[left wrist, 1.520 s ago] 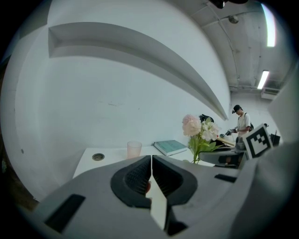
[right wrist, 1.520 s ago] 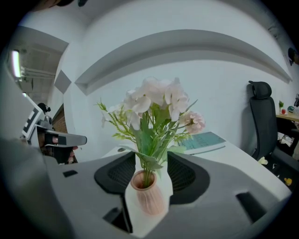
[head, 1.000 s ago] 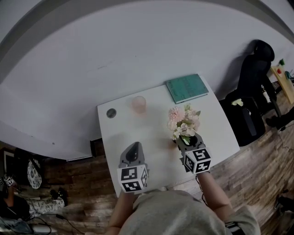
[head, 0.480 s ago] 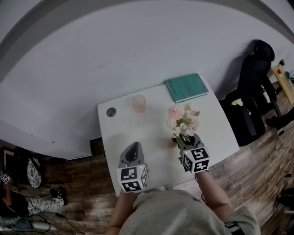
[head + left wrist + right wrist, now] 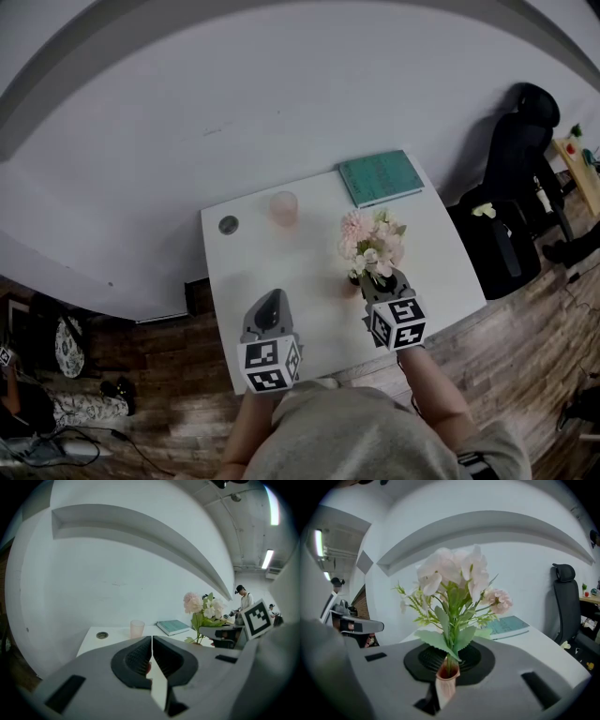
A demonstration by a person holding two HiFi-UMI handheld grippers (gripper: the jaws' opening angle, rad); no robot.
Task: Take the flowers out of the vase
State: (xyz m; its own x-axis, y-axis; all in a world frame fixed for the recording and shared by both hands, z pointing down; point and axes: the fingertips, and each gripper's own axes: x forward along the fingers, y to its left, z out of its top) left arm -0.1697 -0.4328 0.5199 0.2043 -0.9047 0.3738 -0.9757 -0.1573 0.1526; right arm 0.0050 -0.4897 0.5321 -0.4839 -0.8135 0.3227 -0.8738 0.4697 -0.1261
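A bouquet of pale pink and white flowers with green leaves stands in a slim pink vase on the white table. My right gripper is at the base of the bouquet. Its jaws have just been closing, and they are now shut on the flower stems just above the vase's mouth. My left gripper hovers over the table's near left part, shut and empty, apart from the flowers. The vase's body is hidden in the head view.
A pink cup and a round grommet lie at the table's far left. A teal book lies at the far right corner. A black chair stands to the right of the table. A person stands in the background.
The bouquet and the right gripper sit very slightly farther up the picture than a second ago. The left gripper has not visibly moved.
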